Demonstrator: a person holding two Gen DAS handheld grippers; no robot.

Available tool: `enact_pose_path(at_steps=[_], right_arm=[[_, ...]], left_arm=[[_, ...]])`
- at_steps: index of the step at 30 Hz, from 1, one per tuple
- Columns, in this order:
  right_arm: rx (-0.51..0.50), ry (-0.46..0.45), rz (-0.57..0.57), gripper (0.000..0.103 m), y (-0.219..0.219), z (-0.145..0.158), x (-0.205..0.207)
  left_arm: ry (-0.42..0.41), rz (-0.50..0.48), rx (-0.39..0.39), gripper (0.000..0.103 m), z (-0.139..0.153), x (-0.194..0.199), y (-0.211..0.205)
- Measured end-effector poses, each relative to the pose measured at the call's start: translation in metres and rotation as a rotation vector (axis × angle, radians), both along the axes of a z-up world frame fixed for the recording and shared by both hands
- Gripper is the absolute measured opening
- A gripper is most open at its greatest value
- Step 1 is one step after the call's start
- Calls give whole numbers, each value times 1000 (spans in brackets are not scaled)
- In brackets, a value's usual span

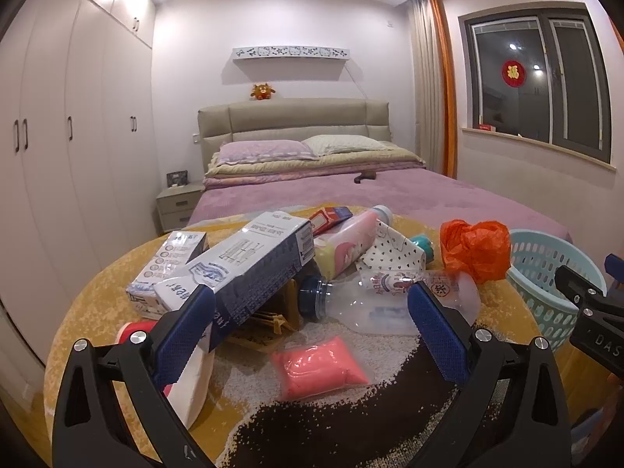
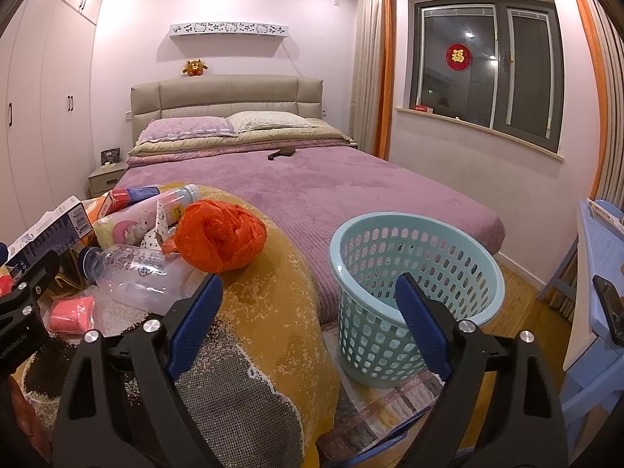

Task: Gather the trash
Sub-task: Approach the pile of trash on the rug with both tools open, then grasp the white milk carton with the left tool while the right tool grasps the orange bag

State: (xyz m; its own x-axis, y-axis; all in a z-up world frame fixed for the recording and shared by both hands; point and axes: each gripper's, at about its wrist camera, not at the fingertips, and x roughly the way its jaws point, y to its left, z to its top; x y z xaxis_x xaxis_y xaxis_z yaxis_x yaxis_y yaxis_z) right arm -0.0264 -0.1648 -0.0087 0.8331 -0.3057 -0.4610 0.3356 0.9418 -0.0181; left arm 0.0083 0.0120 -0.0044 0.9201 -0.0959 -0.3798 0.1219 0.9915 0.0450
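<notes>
Both the left gripper (image 1: 308,312) and right gripper (image 2: 308,302) gaped wide, empty; nudging the propped milk carton (image 1: 249,261) risked toppling the pile beside the basket (image 2: 417,292).

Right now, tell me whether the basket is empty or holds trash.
Empty as far as visible: the basket shows only bare inner wall; its bottom is partly hidden.

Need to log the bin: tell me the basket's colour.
Light blue basket, with holes all round; clearest in the right wrist view.
</notes>
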Motion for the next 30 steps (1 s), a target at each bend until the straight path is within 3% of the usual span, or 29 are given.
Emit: enact_pose_path(at_steps=[6, 8, 9, 11, 15, 21, 25, 28, 30], right_arm=[[-23, -19, 23, 75, 4, 10, 2], [-15, -18, 39, 67, 5, 14, 6], [-6, -15, 55, 65, 5, 16, 9], [12, -8, 90, 51, 7, 20, 14], [77, -3, 195, 45, 8, 33, 30], [106, 57, 329, 45, 22, 34, 58], [82, 92, 390, 45, 42, 25, 73], [77, 127, 436, 45, 50, 19, 87], [75, 161, 466, 45, 54, 14, 97]], left_arm=[[13, -27, -87, 96, 23, -15, 33], [25, -36, -128, 96, 37, -12, 53], [52, -48, -136, 96, 45, -6, 63], [85, -50, -137, 96, 55, 6, 78], [270, -215, -177, 96, 58, 54, 101], [424, -253, -135, 96, 35, 103, 102], [460, -239, -47, 96, 20, 112, 88], [499, -206, 28, 87, 13, 121, 77], [510, -208, 25, 85, 12, 124, 74]])
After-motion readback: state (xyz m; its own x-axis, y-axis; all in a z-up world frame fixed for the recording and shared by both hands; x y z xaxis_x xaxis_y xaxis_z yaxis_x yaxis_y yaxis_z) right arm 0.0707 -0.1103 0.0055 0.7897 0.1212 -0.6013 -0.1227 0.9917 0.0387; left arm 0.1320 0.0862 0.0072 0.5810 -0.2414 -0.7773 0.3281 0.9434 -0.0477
